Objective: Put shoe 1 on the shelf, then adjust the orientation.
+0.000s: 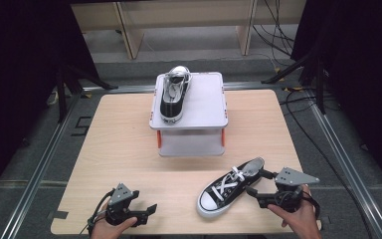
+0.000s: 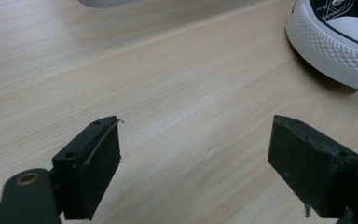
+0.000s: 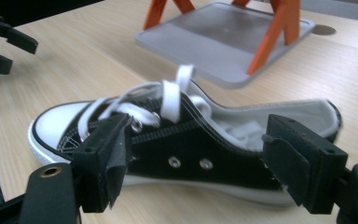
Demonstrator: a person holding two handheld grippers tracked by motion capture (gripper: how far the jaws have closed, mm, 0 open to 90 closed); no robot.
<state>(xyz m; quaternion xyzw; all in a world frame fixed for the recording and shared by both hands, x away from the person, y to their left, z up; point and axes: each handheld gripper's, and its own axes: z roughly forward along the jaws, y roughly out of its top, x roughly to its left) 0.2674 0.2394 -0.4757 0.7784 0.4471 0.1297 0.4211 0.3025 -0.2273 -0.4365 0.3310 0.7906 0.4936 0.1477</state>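
Table (image 1: 129, 149): bore a two-tier stand at its far middle.
Stand (image 1: 204, 107): upper shelf carried one sneaker (image 1: 174, 94) on its left half, heel toward the near edge.
Second sneaker (image 1: 231, 186): lay on the table before the stand, to the right, toe pointing near-left.
Left gripper (image 1: 146, 211): near-left, well apart from that sneaker.
Right gripper (image 1: 258, 183): just beside its heel, to the right.

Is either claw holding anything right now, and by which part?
Nothing is held. The left claw is open over bare table; the right claw is open beside the shoe.
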